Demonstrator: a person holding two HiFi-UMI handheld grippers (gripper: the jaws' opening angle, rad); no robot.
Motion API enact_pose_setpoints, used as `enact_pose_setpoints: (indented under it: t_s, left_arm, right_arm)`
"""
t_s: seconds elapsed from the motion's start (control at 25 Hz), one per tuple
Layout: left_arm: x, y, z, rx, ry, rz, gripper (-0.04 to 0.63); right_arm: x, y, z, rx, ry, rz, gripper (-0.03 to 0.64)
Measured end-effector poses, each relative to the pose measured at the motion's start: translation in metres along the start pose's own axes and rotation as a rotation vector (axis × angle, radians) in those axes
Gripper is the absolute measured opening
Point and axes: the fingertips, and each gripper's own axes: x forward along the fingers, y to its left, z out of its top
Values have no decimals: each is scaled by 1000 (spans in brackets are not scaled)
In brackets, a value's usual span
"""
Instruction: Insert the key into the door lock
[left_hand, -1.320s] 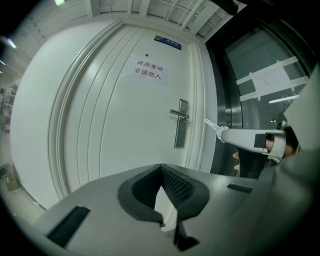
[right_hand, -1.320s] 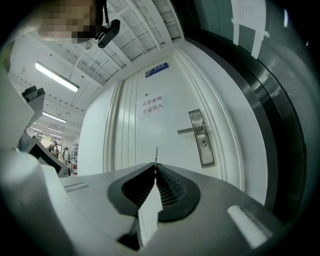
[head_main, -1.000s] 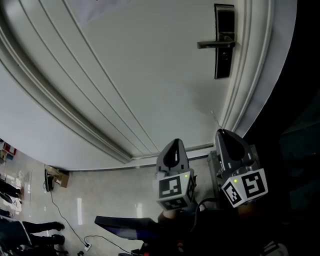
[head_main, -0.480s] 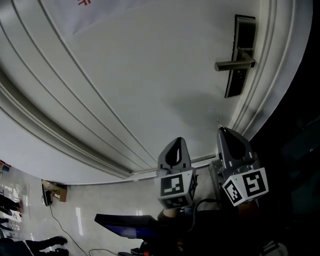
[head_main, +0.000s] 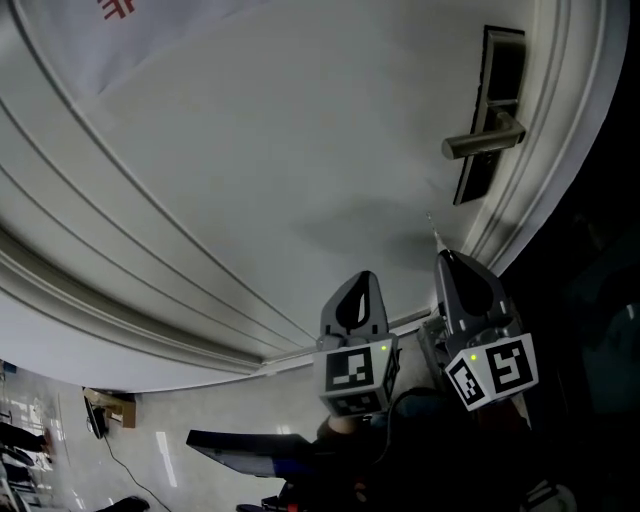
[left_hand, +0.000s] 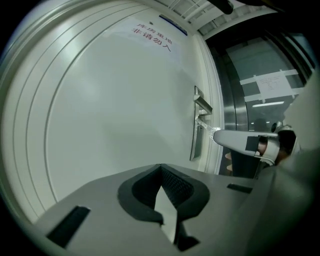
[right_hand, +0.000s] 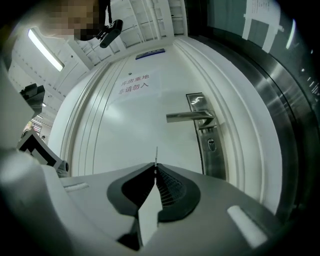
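1. While both tools are held low and side by side close to the person's body, at the near edge of the head view, they point away toward the white door (head_main: 250, 150). The right tongs (head_main: 442, 258) sit nearer the door's right edge. The left tongs (head_main: 360, 278) are just left of them, not touching.
2. Right tongs: pressed together on a thin silver key (right_hand: 156, 154), pinched at the very tip w/ its blade sticking out forward, seen edge-on as a fine line.
3. Left tongs: also pressed together, nothing btw them, touching nothing.
4. Key vs lock: the key hangs in the air short of the door, well apart from the lock plate (right_hand: 206, 134). In the right gripper view the round keyhole (right_hand: 212, 145) lies right of the key tip, below the lever handle (right_hand: 190, 117).
5. Materials & shapes:
   - Tong bodies are smooth grey plastic w/ black ribbed pads (right_hand: 172, 187) inside, and each carries a cube (head_main: 495, 372) w/ black-&-white square markers.
   - The lock plate is tall, narrow metal, and the handle is a straight metal bar pointing left.
   - The door is matte white w/ raised moulding lines, and a paper sign (right_hand: 134, 84) w/ red characters is stuck high on it.
   - A brushed steel frame (right_hand: 285, 115) stands right of the door.
   - The floor (head_main: 170, 420) is pale glossy tile.
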Motion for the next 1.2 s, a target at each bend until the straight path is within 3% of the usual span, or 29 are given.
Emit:
enact_pose_setpoints:
  t_s: [0.16,0.52,0.72,1.0,1.2]
  left_arm:
    - [19,-14,3,8,-12,-48,0]
    - [57,-42,18,19,-37,-32,0]
    - [75,-56,25,-3,-35,-3,0]
    - [96,-85,33,25,-56,-52,0]
    - [107,-95,40,72,-41,-82,0]
  right_arm:
    - [6,-19,-2,-16,7,-28,12]
    - [26,-62,8,-26,-1,25,12]
    - [30,-87,20,-96,3,57,12]
    - [22,-123,27,-372,61,-2,12]
    - [20,-137,27,-699,121,-80,12]
